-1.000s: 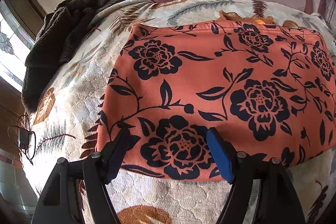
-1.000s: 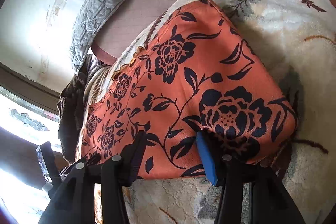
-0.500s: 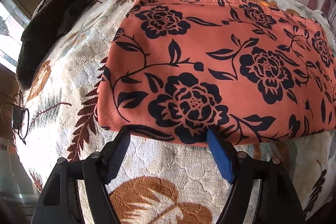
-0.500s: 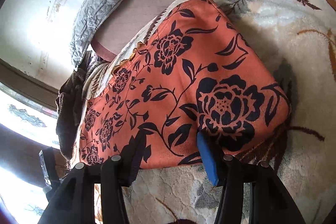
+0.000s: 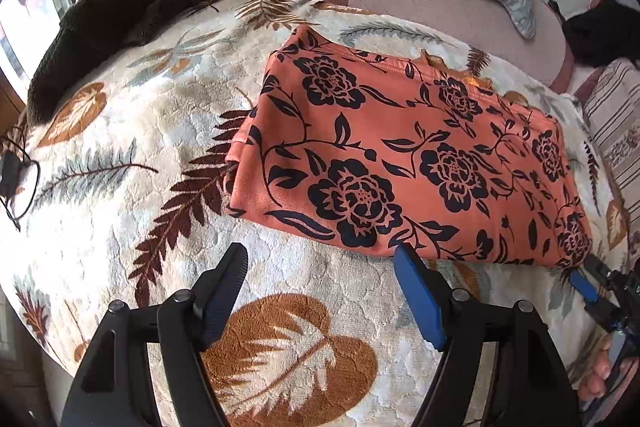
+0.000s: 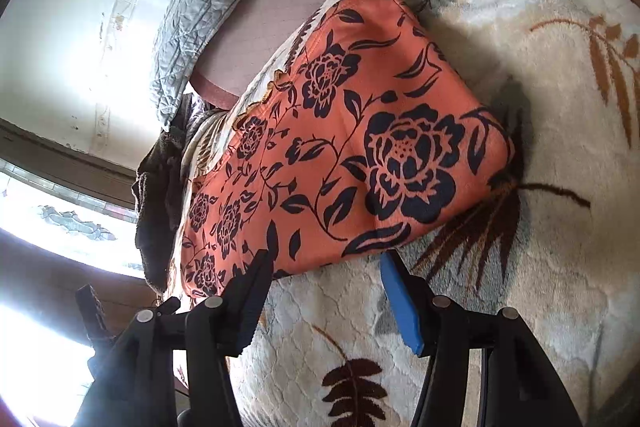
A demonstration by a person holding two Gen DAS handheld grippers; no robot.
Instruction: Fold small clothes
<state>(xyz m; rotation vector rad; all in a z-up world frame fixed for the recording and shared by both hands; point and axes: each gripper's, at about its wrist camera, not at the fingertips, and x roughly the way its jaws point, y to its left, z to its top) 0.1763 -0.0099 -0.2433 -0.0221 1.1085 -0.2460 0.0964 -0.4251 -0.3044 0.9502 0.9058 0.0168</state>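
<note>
Fabric like this orange floral garment (image 5: pixel 408 163) should be light, soft and a little slippery — I would take it at a corner or the near edge, through all layers. It looks folded into a flat oblong with black flowers, lying on the leaf-patterned blanket (image 5: pixel 132 131). My left gripper (image 5: pixel 320 267) and right gripper (image 6: pixel 324 267) both stand open, just short of its near edge.
</note>
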